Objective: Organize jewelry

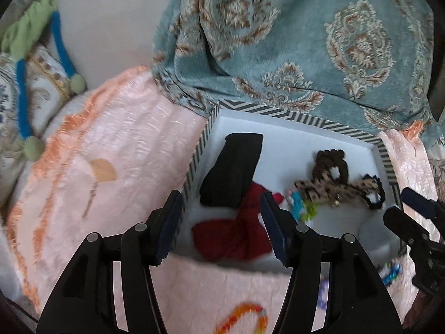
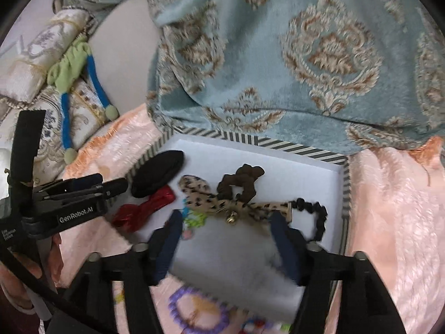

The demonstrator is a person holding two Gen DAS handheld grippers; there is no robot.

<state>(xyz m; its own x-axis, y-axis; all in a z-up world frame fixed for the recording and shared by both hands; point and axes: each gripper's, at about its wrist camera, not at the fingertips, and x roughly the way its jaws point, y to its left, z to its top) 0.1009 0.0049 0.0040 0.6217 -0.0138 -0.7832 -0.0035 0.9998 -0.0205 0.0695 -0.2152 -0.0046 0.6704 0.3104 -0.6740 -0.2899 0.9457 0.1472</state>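
We see the striped-edge white box (image 1: 345, 129) resting on a pink bedspread (image 1: 116, 144), its far side against a blue patterned cushion (image 1: 319, 41).

Box contents:
- Black folded headband (image 1: 233, 169) in the far left corner.
- Red bow (image 1: 236, 236) just in front of it, touching it.
- Brown scrunchie (image 2: 240, 185) toward the far middle.
- Leopard-print bow with a small gold bell (image 2: 214, 200) lying against the scrunchie.
- Black scrunchie (image 2: 314, 214) near the right wall, touching the leopard bow's end.
- Small blue and green beaded piece (image 1: 301, 208), blurred, between the red bow and the leopard bow.

Outside the box, on the bedspread by the near wall: orange bead bracelet (image 1: 244, 320), purple bead bracelet (image 2: 198, 313), and other coloured beads too blurred for us to identify.

Left gripper (image 1: 221, 224): jaws spread apart, nothing between them, straddling the box's near left corner above the red bow.
Right gripper (image 2: 226, 246): jaws likewise spread and empty, over the near part of the box, tips close to the leopard bow.

A green and blue fabric toy (image 1: 36, 64) lies on pillows at far left.
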